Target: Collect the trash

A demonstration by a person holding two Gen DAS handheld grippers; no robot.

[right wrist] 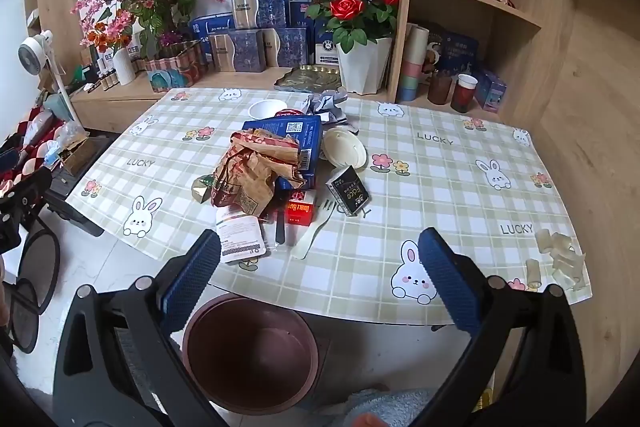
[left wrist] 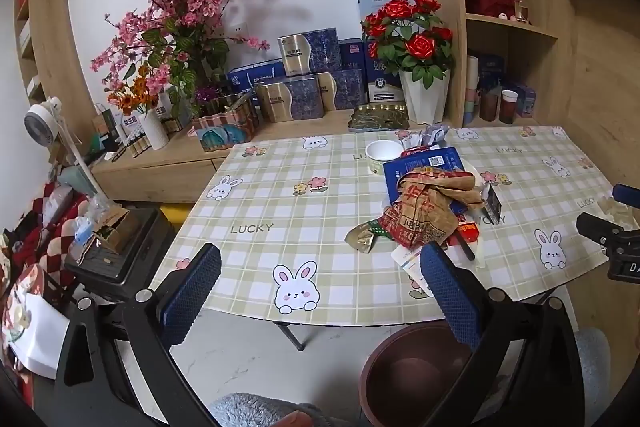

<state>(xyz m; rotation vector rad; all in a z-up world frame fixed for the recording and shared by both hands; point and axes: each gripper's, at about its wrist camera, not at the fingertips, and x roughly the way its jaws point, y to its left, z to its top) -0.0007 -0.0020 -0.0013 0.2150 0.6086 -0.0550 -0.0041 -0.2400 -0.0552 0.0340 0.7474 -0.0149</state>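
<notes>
Both tools were wide open and held nothing. The left tool (left wrist: 320,291) and the right tool (right wrist: 320,267) hung over the near edge of the tabletop (right wrist: 440,187). A brown bin (right wrist: 252,351) stood on the floor just under that edge. A white packet (right wrist: 240,235) and a pale fork (right wrist: 310,239) lay nearest the bin. Behind them sat a red box (right wrist: 301,213) and a black pack (right wrist: 349,193). A crumpled paper bag (right wrist: 256,171) lay on a blue box (right wrist: 300,137). Farther back were a white bowl (right wrist: 267,109) and red roses (right wrist: 352,3).
</notes>
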